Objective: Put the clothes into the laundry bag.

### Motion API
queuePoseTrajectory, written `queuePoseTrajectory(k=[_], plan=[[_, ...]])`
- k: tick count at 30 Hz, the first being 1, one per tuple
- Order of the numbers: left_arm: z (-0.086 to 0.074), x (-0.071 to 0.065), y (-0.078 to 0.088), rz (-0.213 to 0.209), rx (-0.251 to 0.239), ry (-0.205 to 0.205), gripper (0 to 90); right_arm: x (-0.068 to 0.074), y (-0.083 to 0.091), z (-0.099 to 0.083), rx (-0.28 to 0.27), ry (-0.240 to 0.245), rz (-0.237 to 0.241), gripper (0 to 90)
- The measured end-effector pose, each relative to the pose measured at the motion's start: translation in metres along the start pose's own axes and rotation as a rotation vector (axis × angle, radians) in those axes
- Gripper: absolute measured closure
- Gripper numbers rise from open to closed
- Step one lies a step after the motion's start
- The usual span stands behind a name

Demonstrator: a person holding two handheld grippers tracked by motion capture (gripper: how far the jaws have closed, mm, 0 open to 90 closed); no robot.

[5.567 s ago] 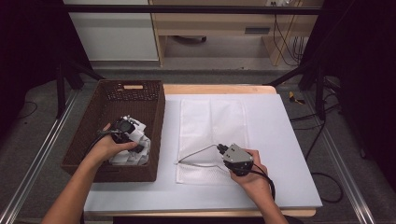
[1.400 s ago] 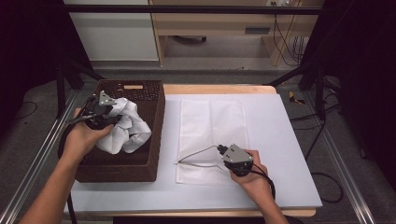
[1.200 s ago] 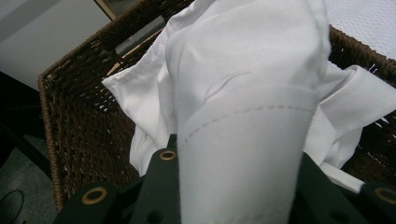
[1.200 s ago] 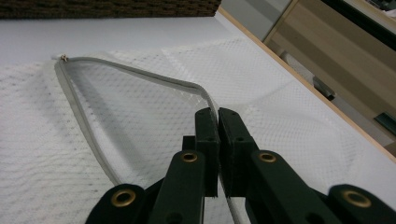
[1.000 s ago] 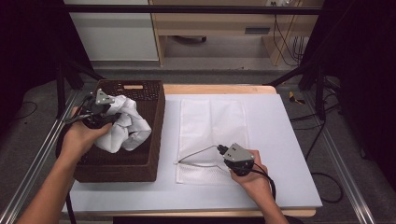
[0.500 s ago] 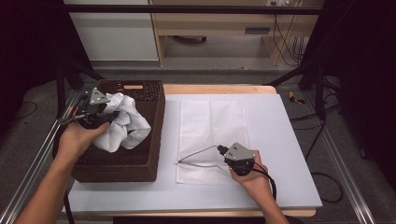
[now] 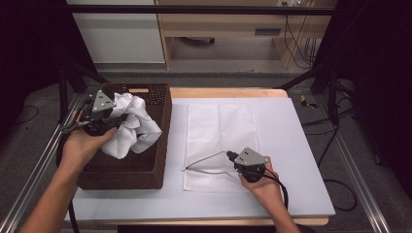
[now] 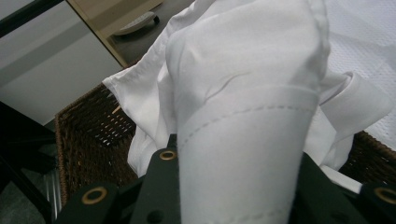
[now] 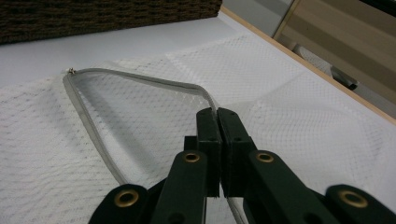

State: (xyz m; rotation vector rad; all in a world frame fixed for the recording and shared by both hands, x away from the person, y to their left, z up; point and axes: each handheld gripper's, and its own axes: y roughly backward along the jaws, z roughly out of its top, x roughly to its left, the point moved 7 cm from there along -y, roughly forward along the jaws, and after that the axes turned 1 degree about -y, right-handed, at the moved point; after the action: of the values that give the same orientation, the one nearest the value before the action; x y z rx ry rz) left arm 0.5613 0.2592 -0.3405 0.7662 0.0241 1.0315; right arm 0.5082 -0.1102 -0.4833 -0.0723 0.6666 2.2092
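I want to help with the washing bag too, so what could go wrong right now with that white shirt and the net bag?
The white shirt hangs bunched from the left claw over the basket; a loose end could snag on the wicker rim. The right claw pinches just the zipper edge of the mesh bag, so the opening looks narrow and the shirt may not fit through. That thin edge might also slip out.

A lab recording bay: black-curtained aluminium frame, trailing floor cables, white-topped table.
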Motion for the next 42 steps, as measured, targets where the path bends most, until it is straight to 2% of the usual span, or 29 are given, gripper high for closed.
queuePoseTrajectory(k=[2, 9, 16, 22, 30, 37, 42], plan=[[0.002, -0.005, 0.005, 0.000, -0.022, -0.007, 72.4, 0.000, -0.001, 0.000, 0.000, -0.002, 0.004, 88.5], [0.005, -0.010, 0.012, 0.001, -0.052, -0.008, 72.4, 0.000, -0.001, -0.001, 0.006, -0.008, 0.010, 88.5], [0.012, -0.020, 0.024, -0.005, -0.101, -0.024, 72.4, -0.001, -0.002, -0.001, 0.000, -0.039, 0.021, 88.4], [0.017, -0.022, 0.036, -0.001, -0.123, -0.031, 72.4, -0.001, -0.001, -0.002, -0.003, -0.052, 0.026, 88.3], [0.021, -0.023, 0.042, 0.000, -0.143, -0.034, 72.4, -0.001, -0.001, -0.002, -0.006, -0.056, 0.031, 88.3], [0.029, -0.025, 0.053, 0.002, -0.179, -0.035, 72.4, -0.003, -0.003, -0.005, -0.001, -0.090, 0.041, 88.5], [0.033, -0.028, 0.060, -0.010, -0.201, -0.028, 72.4, -0.004, -0.002, -0.005, -0.005, -0.095, 0.047, 88.5]])
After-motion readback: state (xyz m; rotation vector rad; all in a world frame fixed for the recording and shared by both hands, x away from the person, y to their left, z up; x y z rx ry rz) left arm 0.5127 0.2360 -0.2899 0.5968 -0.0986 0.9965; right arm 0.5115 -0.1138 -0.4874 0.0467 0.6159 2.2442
